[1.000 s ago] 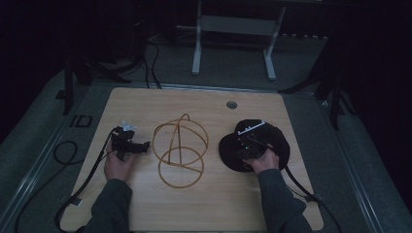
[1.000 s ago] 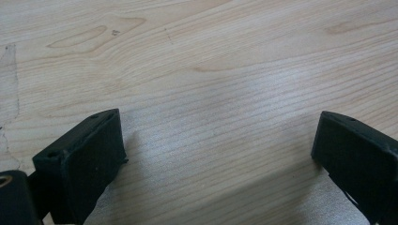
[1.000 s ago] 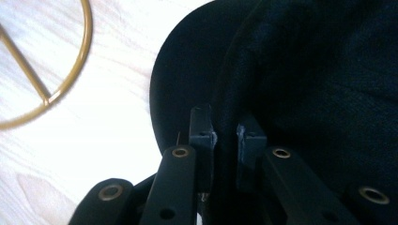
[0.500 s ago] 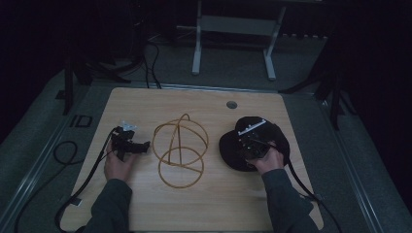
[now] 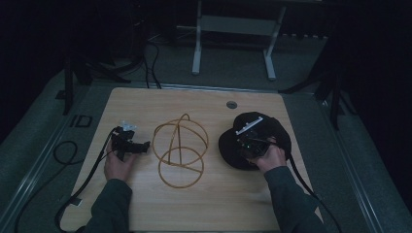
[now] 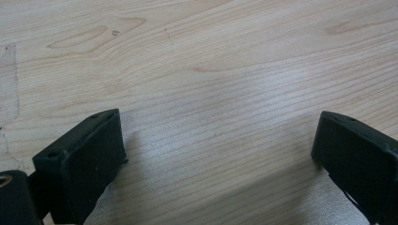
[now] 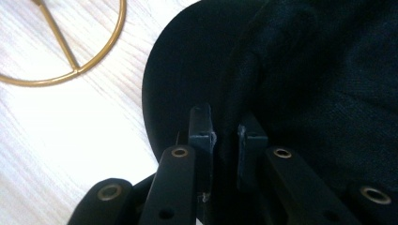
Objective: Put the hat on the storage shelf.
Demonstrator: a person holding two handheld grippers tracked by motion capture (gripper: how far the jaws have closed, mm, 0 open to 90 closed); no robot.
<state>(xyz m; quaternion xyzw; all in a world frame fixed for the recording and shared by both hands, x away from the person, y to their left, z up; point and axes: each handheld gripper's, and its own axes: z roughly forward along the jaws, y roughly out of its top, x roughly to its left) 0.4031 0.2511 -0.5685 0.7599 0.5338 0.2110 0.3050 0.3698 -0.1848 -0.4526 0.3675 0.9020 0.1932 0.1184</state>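
- A dim room with dark carpet, and a light wooden table (image 5: 209,194) sits in the middle of it, a white metal stand frame (image 5: 233,29) on the floor beyond its far edge.
- Centre of the table: a gold wire frame (image 5: 180,149) of hoops, one ring lying flat, arches rising above it. That's our landmark.
- Right of the wire frame, a black cap (image 5: 255,141) rests on the wood, its curved brim nearest the gold ring in the right gripper view.
- Right gripper (image 7: 224,133) is on that cap: jaws nearly together, a fold of black fabric pinched between them where brim meets crown.
- The right hand (image 5: 270,158) sits at the cap's near edge.
- Left of the wire frame, the left gripper (image 5: 138,146) lies low in the left hand (image 5: 118,165), tips just beside the hoops.
- Its jaws gape wide over bare wood grain, nothing between them.
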